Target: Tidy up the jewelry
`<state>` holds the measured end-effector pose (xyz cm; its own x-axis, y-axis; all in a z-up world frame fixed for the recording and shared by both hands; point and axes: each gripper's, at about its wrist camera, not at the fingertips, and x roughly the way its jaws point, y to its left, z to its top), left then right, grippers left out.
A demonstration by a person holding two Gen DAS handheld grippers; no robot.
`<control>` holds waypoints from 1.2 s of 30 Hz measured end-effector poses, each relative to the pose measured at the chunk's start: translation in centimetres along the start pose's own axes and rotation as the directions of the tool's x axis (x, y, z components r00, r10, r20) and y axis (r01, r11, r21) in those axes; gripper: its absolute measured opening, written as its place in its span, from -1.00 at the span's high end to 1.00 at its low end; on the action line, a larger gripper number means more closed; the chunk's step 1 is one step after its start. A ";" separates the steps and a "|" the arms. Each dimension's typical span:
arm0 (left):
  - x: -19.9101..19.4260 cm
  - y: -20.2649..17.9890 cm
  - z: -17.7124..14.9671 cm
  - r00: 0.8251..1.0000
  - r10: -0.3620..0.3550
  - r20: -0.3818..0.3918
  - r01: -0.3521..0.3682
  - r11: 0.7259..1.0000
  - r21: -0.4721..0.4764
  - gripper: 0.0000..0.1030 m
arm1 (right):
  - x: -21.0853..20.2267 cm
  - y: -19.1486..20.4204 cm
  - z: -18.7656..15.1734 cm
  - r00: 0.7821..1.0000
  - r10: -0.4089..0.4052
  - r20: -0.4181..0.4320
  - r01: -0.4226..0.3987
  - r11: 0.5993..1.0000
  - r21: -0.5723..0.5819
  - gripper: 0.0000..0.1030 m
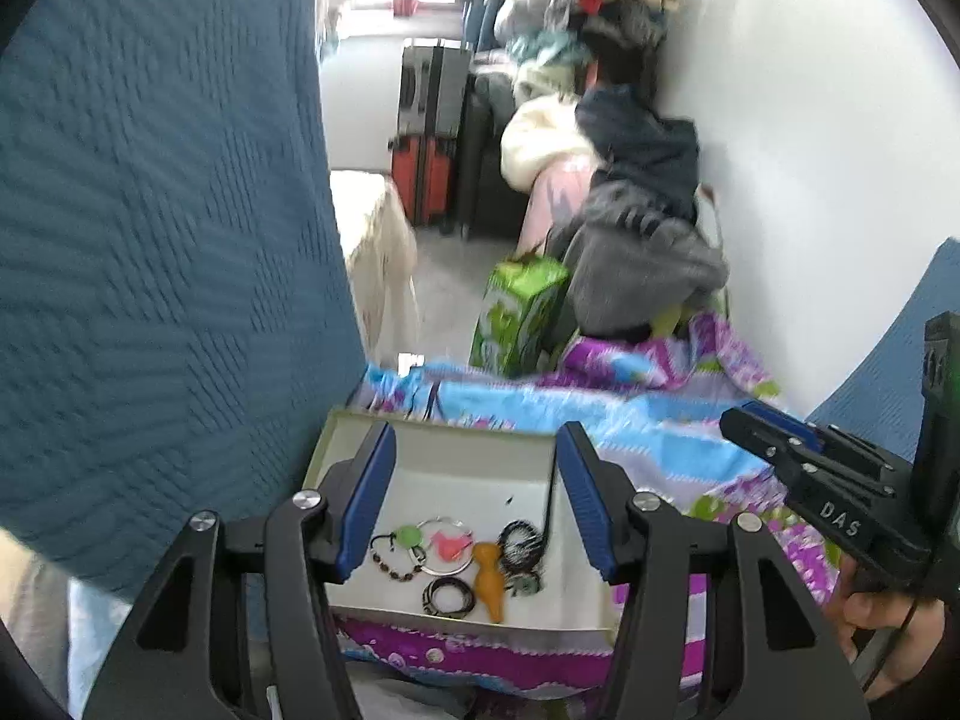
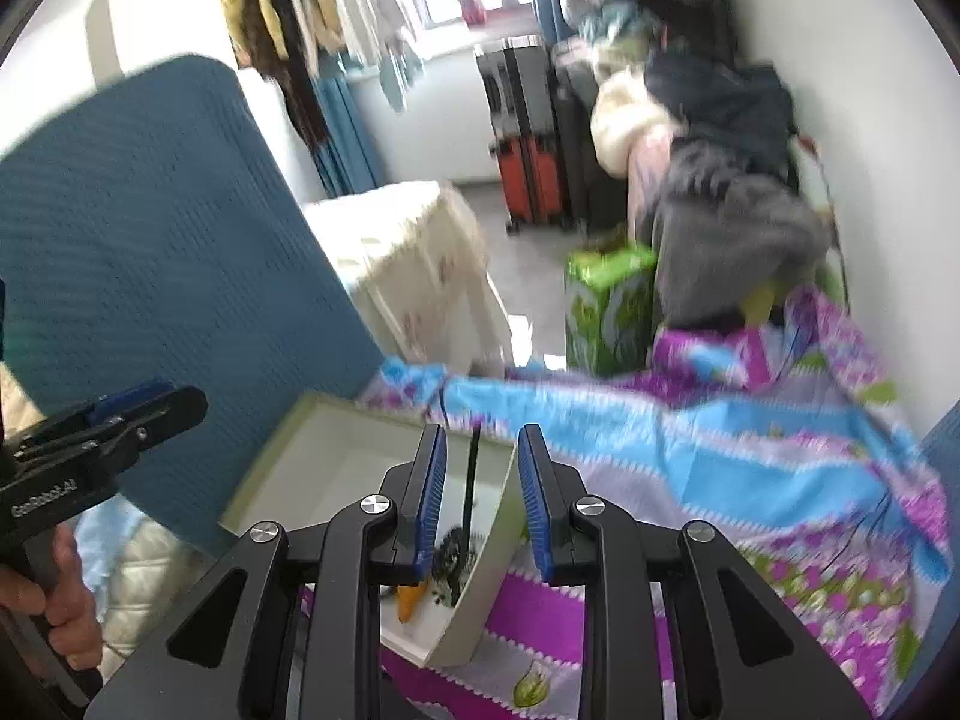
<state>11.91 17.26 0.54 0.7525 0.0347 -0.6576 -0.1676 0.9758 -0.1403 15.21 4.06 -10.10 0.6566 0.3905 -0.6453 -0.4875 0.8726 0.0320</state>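
Observation:
A shallow white box (image 1: 444,468) lies on a patterned bedspread (image 1: 672,444). Inside it are several jewelry pieces: a silver hoop with a pink charm (image 1: 447,546), a green pendant on a beaded cord (image 1: 399,546), dark bracelets (image 1: 522,540) and an orange figure (image 1: 489,579). My left gripper (image 1: 474,498) is open and empty above the box. My right gripper (image 2: 483,498) is open, its fingers either side of the box's right wall (image 2: 486,552). A black cord (image 2: 471,480) stands in the box. The right gripper also shows in the left wrist view (image 1: 774,438).
A teal quilted panel (image 1: 156,240) stands close on the left. Beyond the bed are a green bag (image 1: 516,312), suitcases (image 1: 432,132), a cream-covered stand (image 2: 420,264) and piles of clothes (image 1: 636,216) along the white wall.

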 end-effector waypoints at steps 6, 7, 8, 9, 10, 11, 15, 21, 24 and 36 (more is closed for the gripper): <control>-5.5 -2.4 1.2 0.995 -0.023 0.095 0.022 1.000 0.012 -0.10 | -7.1 0.7 1.8 0.993 0.019 0.116 -0.014 0.999 -0.041 0.56; -5.9 -2.7 1.1 0.994 -0.024 0.105 0.023 1.000 0.015 -0.10 | -8.1 0.8 1.9 0.991 0.020 0.129 -0.014 0.999 -0.048 0.56; -6.8 -3.0 1.0 0.991 -0.032 0.127 0.030 0.999 0.018 -0.10 | -9.2 1.0 1.9 0.989 0.023 0.145 -0.015 0.998 -0.055 0.56; -7.2 -3.2 0.9 0.990 -0.035 0.137 0.033 0.999 0.019 -0.10 | -9.9 1.0 1.8 0.988 0.025 0.156 -0.017 0.998 -0.056 0.56; -7.9 -3.5 0.6 0.988 -0.033 0.149 0.031 0.999 0.019 -0.10 | -10.8 1.0 1.7 0.986 0.031 0.166 -0.022 0.998 -0.056 0.56; -8.2 -3.7 0.3 0.987 -0.030 0.159 0.027 0.999 0.020 -0.10 | -11.3 0.9 1.5 0.984 0.034 0.173 -0.025 0.998 -0.057 0.56; -9.1 -4.1 -1.5 0.985 -0.030 0.168 0.030 1.000 0.004 -0.10 | -13.2 0.7 -0.2 0.981 0.030 0.192 -0.018 0.998 -0.064 0.56; -9.6 -4.7 -3.5 0.988 -0.018 0.152 0.015 1.000 0.019 -0.10 | -13.9 -0.2 -3.5 0.985 0.014 0.173 -0.006 0.999 -0.048 0.56; -9.7 -4.8 -4.5 0.991 -0.005 0.135 0.000 0.999 0.038 -0.10 | -14.2 -0.5 -5.1 0.987 -0.004 0.162 0.011 0.999 -0.041 0.56; -9.2 -4.0 -8.0 0.997 0.016 0.078 -0.015 1.000 -0.013 -0.10 | -13.6 -0.3 -9.3 0.994 -0.033 0.103 0.035 0.999 -0.025 0.56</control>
<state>0.53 11.30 1.23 0.7971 0.0669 -0.6001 -0.1871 0.9723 -0.1401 1.03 -4.22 -8.40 0.7279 0.3900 -0.5640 -0.4784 0.8781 -0.0102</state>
